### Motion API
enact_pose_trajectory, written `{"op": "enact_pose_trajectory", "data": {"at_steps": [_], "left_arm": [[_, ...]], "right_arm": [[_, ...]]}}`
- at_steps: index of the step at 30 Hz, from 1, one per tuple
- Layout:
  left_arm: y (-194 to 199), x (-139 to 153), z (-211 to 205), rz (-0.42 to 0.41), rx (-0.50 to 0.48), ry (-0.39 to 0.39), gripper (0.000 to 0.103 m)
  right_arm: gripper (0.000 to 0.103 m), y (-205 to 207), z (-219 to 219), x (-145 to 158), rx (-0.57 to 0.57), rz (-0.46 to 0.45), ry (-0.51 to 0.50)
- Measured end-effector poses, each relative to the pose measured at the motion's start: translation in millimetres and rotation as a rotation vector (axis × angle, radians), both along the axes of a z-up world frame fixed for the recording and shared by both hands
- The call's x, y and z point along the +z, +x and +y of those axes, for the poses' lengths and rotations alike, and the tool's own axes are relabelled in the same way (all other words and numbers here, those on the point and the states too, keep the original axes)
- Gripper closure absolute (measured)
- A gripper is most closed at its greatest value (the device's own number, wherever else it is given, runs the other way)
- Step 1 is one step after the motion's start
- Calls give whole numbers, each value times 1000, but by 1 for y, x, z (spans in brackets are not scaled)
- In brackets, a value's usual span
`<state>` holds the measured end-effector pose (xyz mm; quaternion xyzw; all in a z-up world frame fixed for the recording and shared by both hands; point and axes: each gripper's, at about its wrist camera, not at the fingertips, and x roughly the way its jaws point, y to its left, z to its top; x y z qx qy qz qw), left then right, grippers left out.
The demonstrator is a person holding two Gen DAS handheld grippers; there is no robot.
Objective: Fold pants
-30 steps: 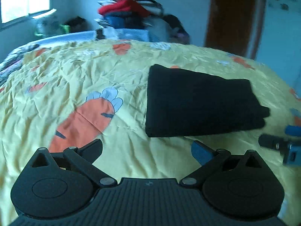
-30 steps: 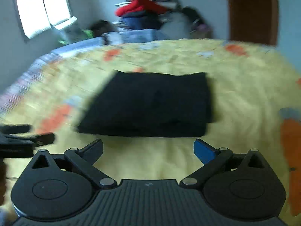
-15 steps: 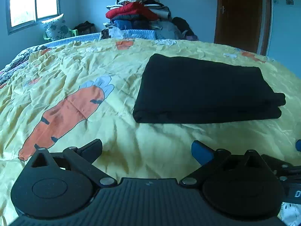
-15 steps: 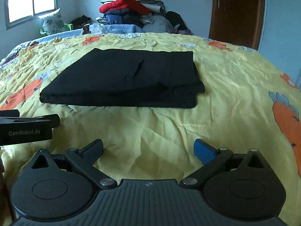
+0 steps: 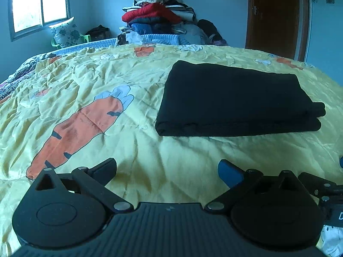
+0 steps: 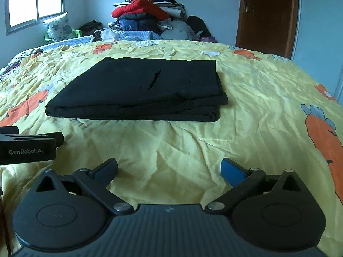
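Note:
Black pants [image 5: 235, 98] lie folded into a flat rectangle on the yellow carrot-print bedspread [image 5: 85, 90]; the same folded pants [image 6: 139, 90] sit ahead in the right wrist view. My left gripper [image 5: 167, 168] is open over bare bedspread, short of the pants' near edge and to their left. My right gripper [image 6: 169, 168] is open too, a little back from the pants' front fold, nothing between its fingers. The left gripper's body [image 6: 27, 147] shows at the left edge of the right wrist view.
A tall pile of clothes and blankets [image 5: 158, 21] stands beyond the bed's far edge. A window [image 5: 40, 4] is at the far left, a brown door [image 5: 276, 17] at the far right. A floral pillow on a green chair [image 5: 66, 35] sits by the window.
Both grippers have drawn back and lowered toward the bedspread, so the pants look farther away. The motion blur is gone; both views have nearly settled. The pants have not moved.

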<state>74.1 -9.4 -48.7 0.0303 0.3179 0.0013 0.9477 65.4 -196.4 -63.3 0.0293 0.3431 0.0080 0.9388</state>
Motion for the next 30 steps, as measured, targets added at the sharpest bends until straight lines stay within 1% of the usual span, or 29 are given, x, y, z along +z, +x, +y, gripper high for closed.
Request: {"op": "enact_pose_trajectory", "data": {"at_steps": [5,8,10,13,15,17,18,20,22,24,26,28,30], "left_arm": [[-4,7,4,4,-1,-18,1],[-6,20,15,-32,-8,-66,1],[-1,28,22,-56,-22,-104,1],[17,35,27,-59,-33,-119,1],[30,38,25,-66,-15,-105,1],[45,39,20,-68,-13,-71,1],[53,38,17,-60,-12,-48,1],[70,30,10,-15,-14,10,1],[79,21,7,13,-16,46,0],[75,20,9,-2,-19,41,1],[67,22,11,-36,-14,47,1],[63,24,9,-66,-8,69,1],[68,26,5,-70,-7,90,2]], "right_arm": [[0,-3,0,8,2,-28,8],[0,-5,0,15,14,-56,-3],[0,-5,1,18,48,-78,-18],[0,2,-1,21,82,-89,-25],[0,10,-7,25,75,-124,-10],[0,23,-12,30,52,-152,-27],[0,33,-14,32,41,-166,-39],[0,55,-20,32,19,-168,-39],[0,77,-27,24,-8,-128,-33],[0,100,-33,8,-45,-7,-82],[0,93,-46,9,-74,-25,2],[0,79,-48,15,-109,-70,-13],[0,70,-43,21,-72,-144,-30]]}}
